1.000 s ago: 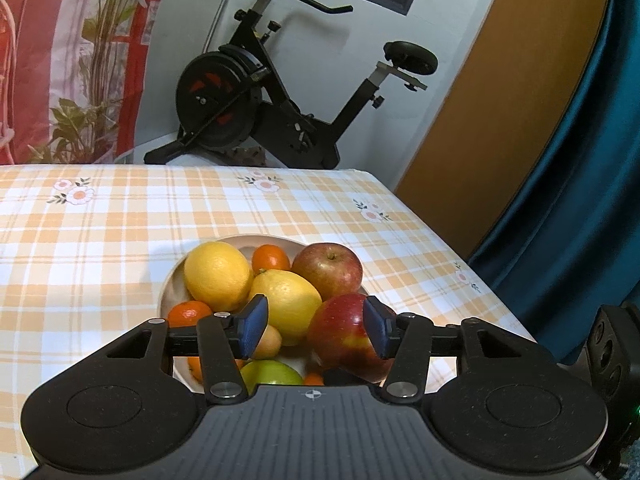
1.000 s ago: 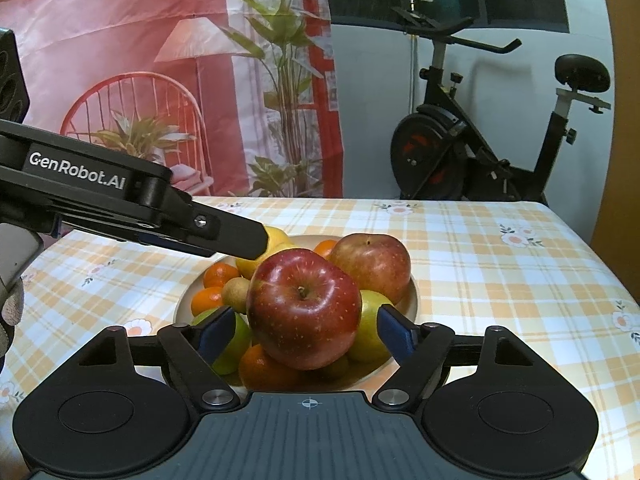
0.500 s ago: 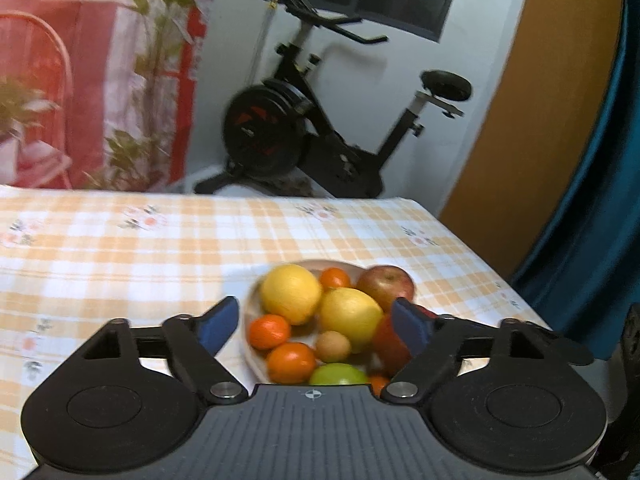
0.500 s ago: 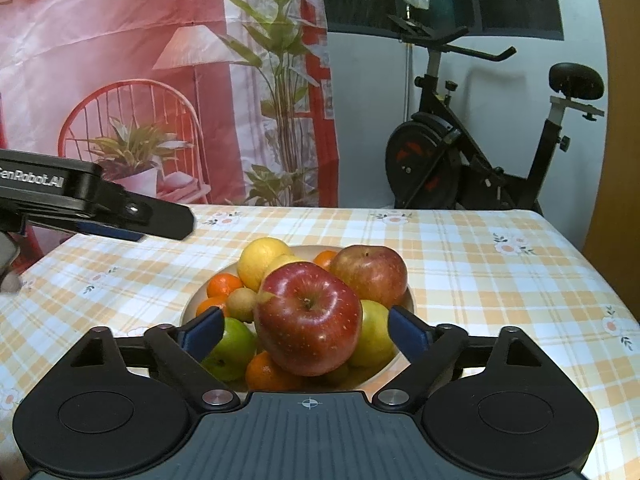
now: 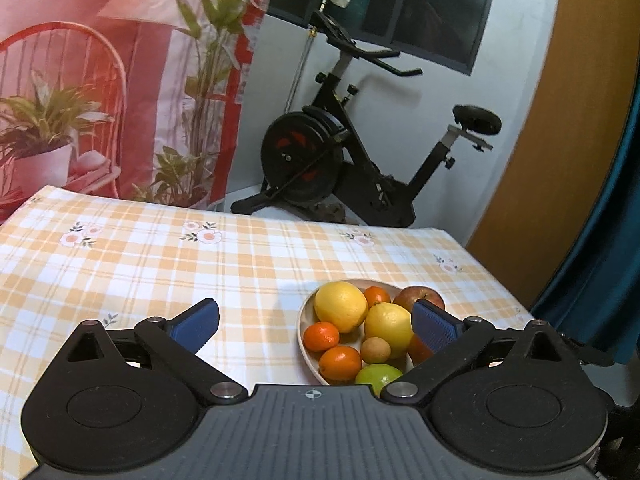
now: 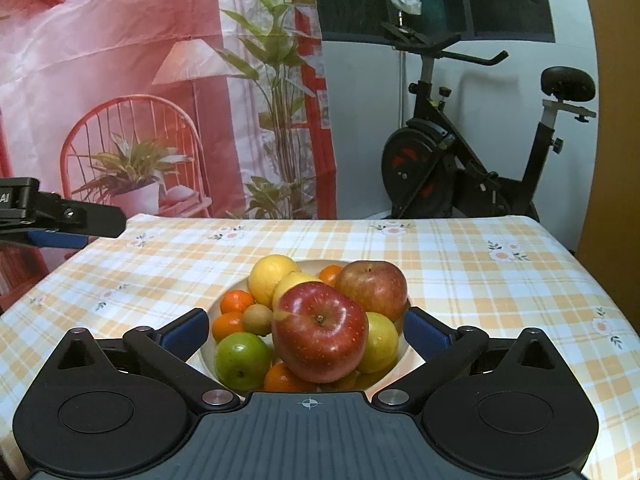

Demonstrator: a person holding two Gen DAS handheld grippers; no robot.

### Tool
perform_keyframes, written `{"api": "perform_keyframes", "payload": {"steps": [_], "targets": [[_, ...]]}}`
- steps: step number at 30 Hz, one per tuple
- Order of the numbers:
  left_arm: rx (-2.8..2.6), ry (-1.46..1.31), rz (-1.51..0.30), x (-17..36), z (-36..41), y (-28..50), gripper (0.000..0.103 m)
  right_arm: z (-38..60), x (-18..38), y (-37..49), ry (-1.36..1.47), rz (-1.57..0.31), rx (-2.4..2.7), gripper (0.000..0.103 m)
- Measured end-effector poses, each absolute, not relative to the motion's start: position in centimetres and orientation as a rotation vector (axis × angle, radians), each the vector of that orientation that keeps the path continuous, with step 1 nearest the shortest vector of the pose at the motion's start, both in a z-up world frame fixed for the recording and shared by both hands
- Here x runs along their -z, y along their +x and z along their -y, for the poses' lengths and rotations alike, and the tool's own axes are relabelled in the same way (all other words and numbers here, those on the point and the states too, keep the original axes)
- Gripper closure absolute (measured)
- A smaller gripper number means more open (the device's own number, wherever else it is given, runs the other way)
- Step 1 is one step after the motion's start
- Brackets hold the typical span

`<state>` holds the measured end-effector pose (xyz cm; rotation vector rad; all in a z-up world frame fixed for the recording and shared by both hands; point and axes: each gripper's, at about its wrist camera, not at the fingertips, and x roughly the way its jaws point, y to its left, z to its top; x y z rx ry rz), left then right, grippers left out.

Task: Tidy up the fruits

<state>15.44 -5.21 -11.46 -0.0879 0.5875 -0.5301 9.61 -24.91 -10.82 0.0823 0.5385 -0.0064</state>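
Note:
A cream bowl (image 6: pixel 208 350) (image 5: pixel 303 334) on the checked tablecloth holds a pile of fruit. On top lies a big red apple (image 6: pixel 320 330), with a second red apple (image 6: pixel 372 290) behind it. Around them are two lemons (image 5: pixel 340 306), several mandarins (image 5: pixel 321 336), a kiwi (image 6: pixel 257 318) and a green apple (image 6: pixel 241 360). My right gripper (image 6: pixel 306 326) hangs just before the bowl, its jaws opening wide, nothing touching the pads. My left gripper (image 5: pixel 316 322) is raised to the bowl's left, jaws opening, holding nothing. The left gripper's fingers (image 6: pixel 80 220) show at the right wrist view's left edge.
The tablecloth (image 5: pixel 160 264) lies bare left of the bowl. Its far edge (image 6: pixel 360 220) and right edge (image 6: pixel 580 264) are near. Beyond stand an exercise bike (image 5: pixel 340 160), a printed pink backdrop (image 6: pixel 120 100) and a blue curtain (image 5: pixel 600 260).
Both grippers opened wide. The left one drew back from over the bowl, up and to the left. The right one rose slightly, leaving the big red apple on the pile.

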Motion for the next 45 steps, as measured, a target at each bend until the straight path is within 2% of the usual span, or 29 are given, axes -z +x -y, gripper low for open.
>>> {"api": "perform_keyframes", "payload": {"steps": [7, 25, 34, 45], "targets": [[0.490, -0.098, -0.536, 9.8, 3.6, 13.3, 0.000, 24.3, 8.9, 8.4, 0.112, -0.524, 0.015, 0.000], [0.284, 0.109, -0.369, 2.5, 2.2, 4.4, 0.000, 20.7, 1.0, 2.3, 0.107, -0.483, 0.012, 0.000], [0.319, 0.023, -0.378, 1.9, 0.2, 1.7, 0.000, 19.4, -0.9, -0.5, 0.113, -0.465, 0.040, 0.000], [0.265, 0.054, -0.374, 1.8, 0.1, 0.7, 0.000, 19.0, -1.8, -1.5, 0.110, -0.442, 0.056, 0.000]]}}
